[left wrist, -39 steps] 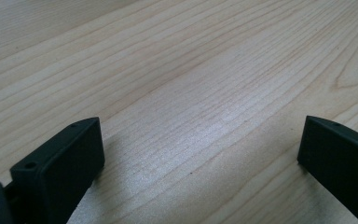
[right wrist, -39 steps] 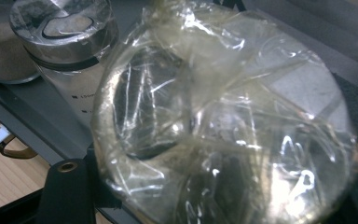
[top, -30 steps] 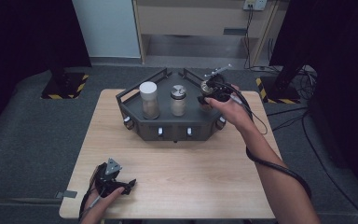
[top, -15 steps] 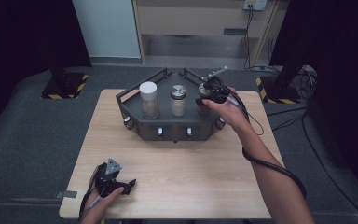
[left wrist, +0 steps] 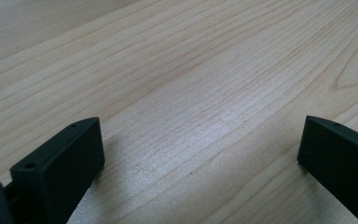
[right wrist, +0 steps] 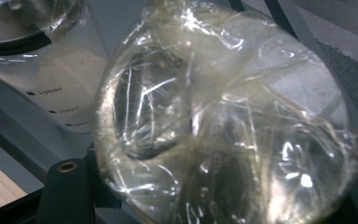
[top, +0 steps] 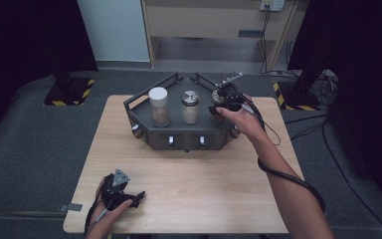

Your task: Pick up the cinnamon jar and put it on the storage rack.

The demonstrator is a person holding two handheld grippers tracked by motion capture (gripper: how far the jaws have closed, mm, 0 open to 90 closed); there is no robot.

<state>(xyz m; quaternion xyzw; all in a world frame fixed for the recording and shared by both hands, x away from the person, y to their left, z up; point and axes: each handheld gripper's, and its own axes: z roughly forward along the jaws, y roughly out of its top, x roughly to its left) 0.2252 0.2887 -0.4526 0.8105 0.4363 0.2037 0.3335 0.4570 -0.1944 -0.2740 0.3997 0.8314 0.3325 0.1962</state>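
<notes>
Wooden table (top: 194, 194) carries my left gripper (top: 122, 191) near its front left corner, jaws spread wide over bare grain. My right gripper (top: 224, 102) is at the rack's (top: 179, 134) right end, against a film-covered jar (right wrist: 223, 121). I cannot tell whether its jaws grip it. Two more jars (top: 159, 106) stand to the left.
</notes>
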